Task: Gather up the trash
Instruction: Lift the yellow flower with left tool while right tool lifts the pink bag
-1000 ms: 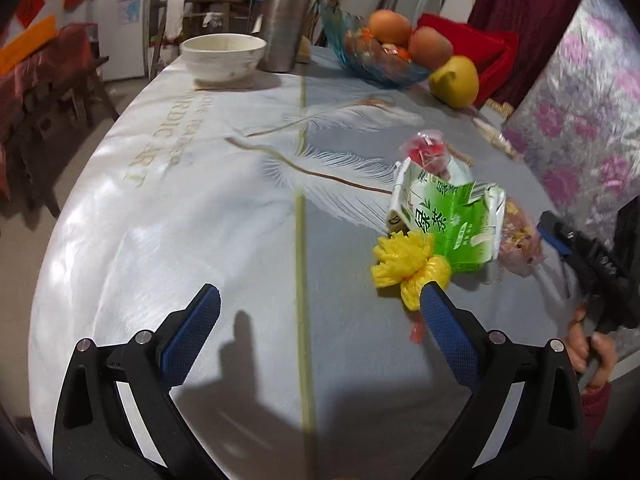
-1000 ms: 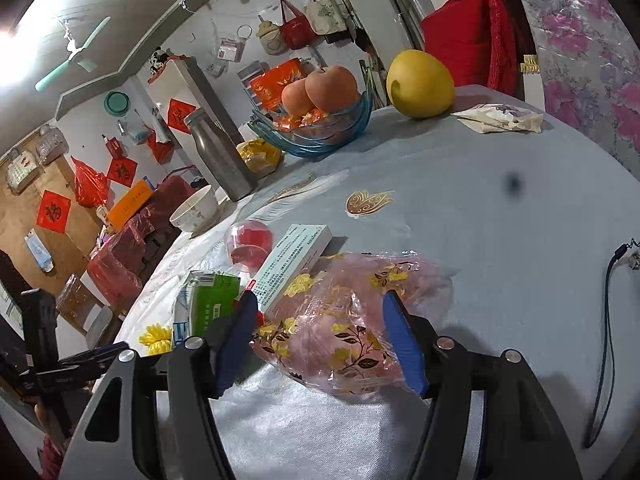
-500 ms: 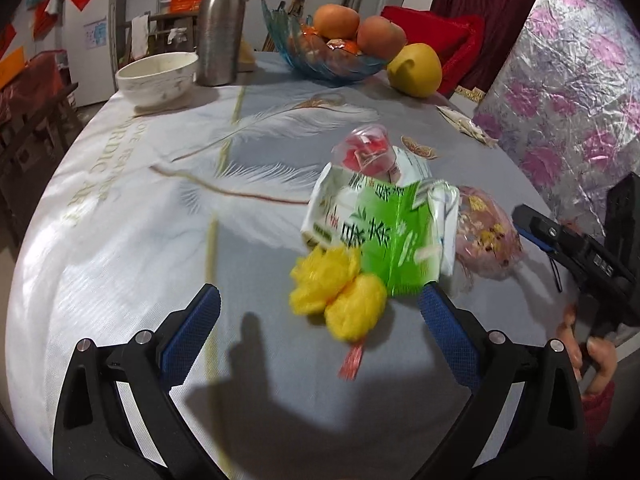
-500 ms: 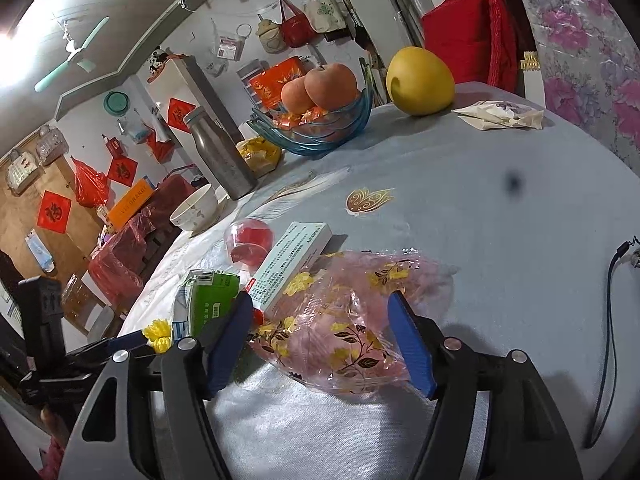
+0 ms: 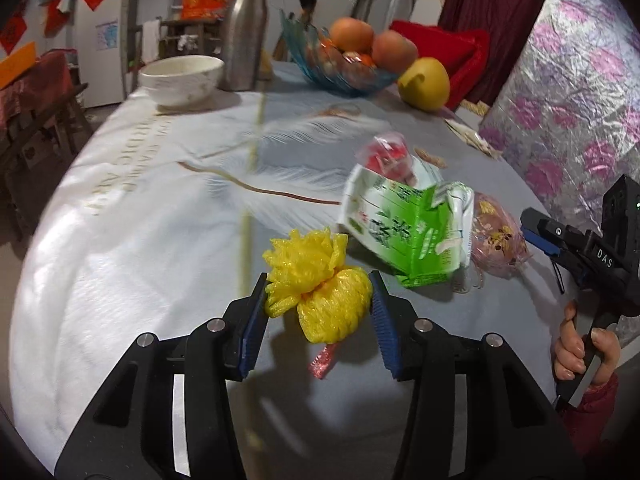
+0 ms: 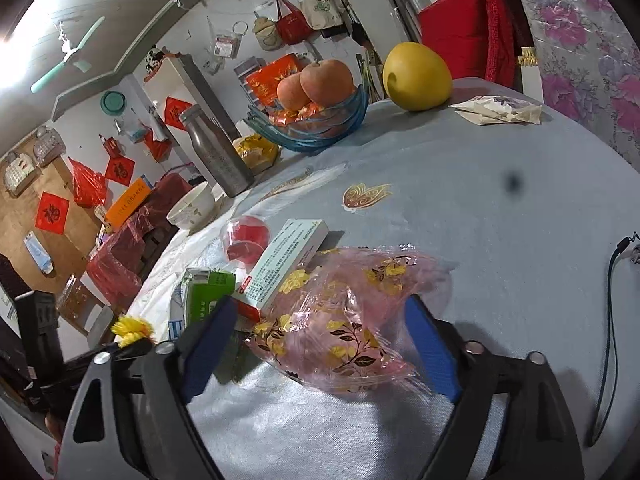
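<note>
A yellow foam net (image 5: 320,286) is seen beside a green-and-white carton (image 5: 404,228); beyond the carton, a pink bag (image 6: 344,320) is printed with yellow flowers.

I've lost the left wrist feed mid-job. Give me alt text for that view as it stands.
The left gripper has its jaws closed against both sides of a crumpled yellow foam net on the grey tablecloth. Just beyond lie a green carton and a pink floral bag, with the right gripper entering from the right.
</note>
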Tool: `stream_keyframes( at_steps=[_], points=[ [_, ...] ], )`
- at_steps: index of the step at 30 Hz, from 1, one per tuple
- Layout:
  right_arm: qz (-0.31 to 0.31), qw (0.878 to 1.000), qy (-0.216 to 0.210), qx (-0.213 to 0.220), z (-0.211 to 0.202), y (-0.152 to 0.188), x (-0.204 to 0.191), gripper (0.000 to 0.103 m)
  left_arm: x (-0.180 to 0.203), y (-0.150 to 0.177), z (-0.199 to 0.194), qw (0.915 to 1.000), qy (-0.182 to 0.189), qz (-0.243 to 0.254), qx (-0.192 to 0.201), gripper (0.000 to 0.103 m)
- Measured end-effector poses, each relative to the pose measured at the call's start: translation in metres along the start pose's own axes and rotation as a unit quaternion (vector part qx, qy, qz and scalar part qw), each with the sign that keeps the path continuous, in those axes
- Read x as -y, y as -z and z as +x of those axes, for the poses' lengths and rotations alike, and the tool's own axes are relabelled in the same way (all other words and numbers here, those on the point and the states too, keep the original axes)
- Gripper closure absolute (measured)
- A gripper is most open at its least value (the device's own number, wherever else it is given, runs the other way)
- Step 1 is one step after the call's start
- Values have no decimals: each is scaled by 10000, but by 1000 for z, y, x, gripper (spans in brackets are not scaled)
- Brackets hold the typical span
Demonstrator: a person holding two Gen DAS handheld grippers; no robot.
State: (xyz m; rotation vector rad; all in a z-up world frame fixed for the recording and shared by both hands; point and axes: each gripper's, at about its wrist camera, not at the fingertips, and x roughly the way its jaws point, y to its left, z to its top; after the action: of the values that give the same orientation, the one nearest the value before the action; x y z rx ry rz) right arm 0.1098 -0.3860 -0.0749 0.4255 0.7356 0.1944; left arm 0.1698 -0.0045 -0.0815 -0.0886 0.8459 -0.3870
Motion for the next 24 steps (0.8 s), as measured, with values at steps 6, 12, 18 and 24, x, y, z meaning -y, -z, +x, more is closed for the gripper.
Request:
stream_keyframes(
  at_steps=[6, 12, 18, 24],
  points=[
    [-501, 9965, 417, -528, 21, 2, -20, 11, -15, 4, -12, 9997, -92, -171, 129, 55],
    [-537, 9943, 597, -702, 30, 4, -20, 11, -18, 6, -11, 9997, -37, -207, 106, 55],
    [-506, 9974, 10, -522, 21, 2, -20, 72, -20, 8, -14, 9996, -70, -222, 130, 55],
    [-311, 9993, -192, 111, -5, 1, -13, 72, -22, 7, -31, 9991, -130, -265, 289, 55]
  ],
)
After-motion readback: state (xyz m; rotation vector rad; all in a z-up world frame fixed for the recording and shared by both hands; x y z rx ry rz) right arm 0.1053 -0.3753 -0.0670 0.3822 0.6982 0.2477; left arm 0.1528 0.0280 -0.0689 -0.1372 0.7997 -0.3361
